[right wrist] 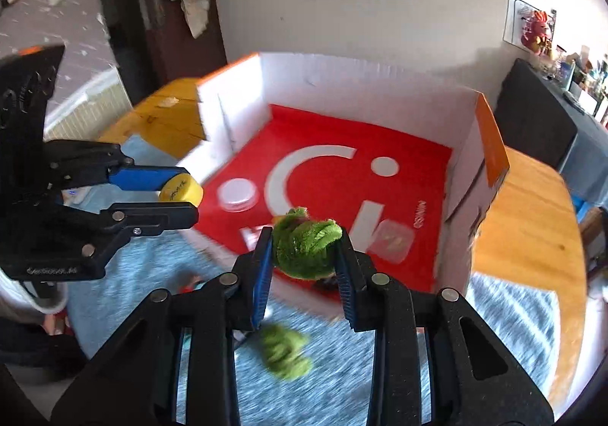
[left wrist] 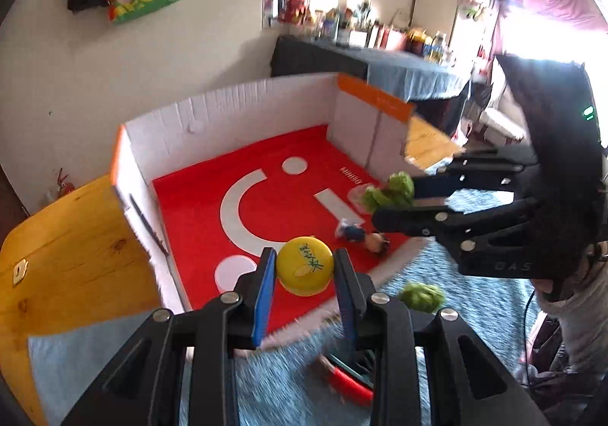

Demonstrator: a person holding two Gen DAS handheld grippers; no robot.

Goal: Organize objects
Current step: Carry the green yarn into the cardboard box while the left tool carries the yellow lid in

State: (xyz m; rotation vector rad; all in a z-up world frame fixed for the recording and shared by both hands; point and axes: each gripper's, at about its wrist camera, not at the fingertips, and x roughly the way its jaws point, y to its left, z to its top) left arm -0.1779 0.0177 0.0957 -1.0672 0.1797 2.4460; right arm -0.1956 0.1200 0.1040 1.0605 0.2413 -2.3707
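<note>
Holding a yellow round lid [left wrist: 304,265] between its blue pads, the left hand-held gripper [left wrist: 304,285] had its jaws closed down on the lid's two sides, and the lid hung just above the near edge of the open box [left wrist: 228,110], at about six o'clock of the box's red floor. The right hand-held gripper [right wrist: 306,258] was likewise clamped on a fuzzy green toy [right wrist: 306,247], pads pressed into its pile on both sides, over the near edge of the same box. In the left wrist view the right gripper came in from three o'clock with the green toy at its tips, past the box's right wall. In the right wrist view the left gripper reached in from nine o'clock with the yellow lid at its tips. A second green fuzzy piece [right wrist: 285,357] lay on the blue cloth [right wrist: 342,380] below the right gripper, toward six o'clock, blurred. Inside the box, on the red floor, lay a small figurine [left wrist: 361,234] near the right gripper's tips, a clear round lid [right wrist: 237,194] and a clear square container [right wrist: 391,239]. The box stood on a wooden tabletop [left wrist: 76,247].
</note>
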